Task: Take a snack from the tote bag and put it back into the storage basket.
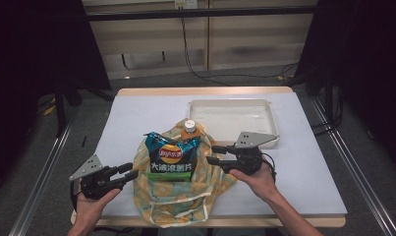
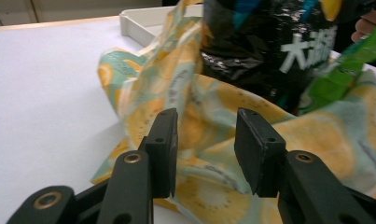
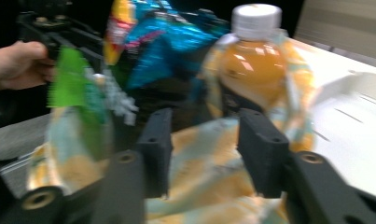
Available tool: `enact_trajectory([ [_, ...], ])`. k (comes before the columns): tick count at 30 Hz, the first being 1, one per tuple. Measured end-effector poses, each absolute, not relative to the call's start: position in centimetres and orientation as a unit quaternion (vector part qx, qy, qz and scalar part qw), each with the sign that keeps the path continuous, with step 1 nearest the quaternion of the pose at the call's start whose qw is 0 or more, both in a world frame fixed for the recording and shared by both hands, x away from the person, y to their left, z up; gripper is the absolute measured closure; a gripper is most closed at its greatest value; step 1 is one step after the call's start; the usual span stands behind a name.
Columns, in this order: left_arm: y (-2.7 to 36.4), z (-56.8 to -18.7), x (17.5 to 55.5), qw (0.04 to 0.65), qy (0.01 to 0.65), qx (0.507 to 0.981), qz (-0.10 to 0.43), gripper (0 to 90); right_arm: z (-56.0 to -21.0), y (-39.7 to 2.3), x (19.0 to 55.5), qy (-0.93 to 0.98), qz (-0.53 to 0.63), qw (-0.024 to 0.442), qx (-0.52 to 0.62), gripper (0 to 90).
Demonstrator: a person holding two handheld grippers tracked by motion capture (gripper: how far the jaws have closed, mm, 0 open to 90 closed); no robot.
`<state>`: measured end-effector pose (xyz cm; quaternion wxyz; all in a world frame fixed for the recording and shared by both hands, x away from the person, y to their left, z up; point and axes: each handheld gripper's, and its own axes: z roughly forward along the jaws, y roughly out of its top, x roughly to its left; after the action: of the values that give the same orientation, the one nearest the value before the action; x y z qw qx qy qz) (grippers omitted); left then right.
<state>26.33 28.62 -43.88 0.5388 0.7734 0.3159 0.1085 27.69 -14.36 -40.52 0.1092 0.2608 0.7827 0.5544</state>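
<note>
A yellow and teal patterned cloth bag (image 1: 178, 196) lies on the white table (image 1: 136, 118). A black and blue chip bag (image 1: 169, 158) and an orange drink bottle with a white cap (image 1: 189, 129) stick out of it. My left gripper (image 1: 130, 172) stands open just left of the bag, with the cloth (image 2: 209, 135) beyond its jaws and nothing pressed between them. At the bag's right side my right gripper (image 1: 214, 154) is open too, facing the bottle (image 3: 255, 65) and the chip bag (image 3: 162, 46). Its jaws hold nothing.
A white rectangular tray (image 1: 233, 118) sits at the back right of the table, just behind the right gripper. Bare tabletop (image 2: 41, 93) spreads to the left of the bag. The table's front edge runs close under the bag.
</note>
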Motion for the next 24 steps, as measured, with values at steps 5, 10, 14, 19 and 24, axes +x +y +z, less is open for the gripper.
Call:
enact_trajectory([
  [5,27.9,-43.7,25.9,0.54,0.299,0.78,0.102,59.7,-40.5,-13.1,26.5,0.795,0.554,0.085,0.231,65.2],
  [10,27.4,-43.7,25.4,0.532,0.297,0.787,0.097,63.1,-40.7,-11.8,25.9,0.804,0.552,0.072,0.211,65.2],
  [14,27.0,-43.7,25.2,0.525,0.291,0.793,0.099,62.0,-41.0,-11.0,25.4,0.811,0.549,0.06,0.195,60.8],
  [19,26.2,-44.1,25.0,0.514,0.277,0.807,0.083,56.9,-41.1,-9.9,25.0,0.81,0.553,0.048,0.19,56.7],
  [24,25.7,-44.8,25.1,0.493,0.26,0.827,0.071,52.8,-41.2,-8.8,25.3,0.812,0.55,0.047,0.19,57.2],
])
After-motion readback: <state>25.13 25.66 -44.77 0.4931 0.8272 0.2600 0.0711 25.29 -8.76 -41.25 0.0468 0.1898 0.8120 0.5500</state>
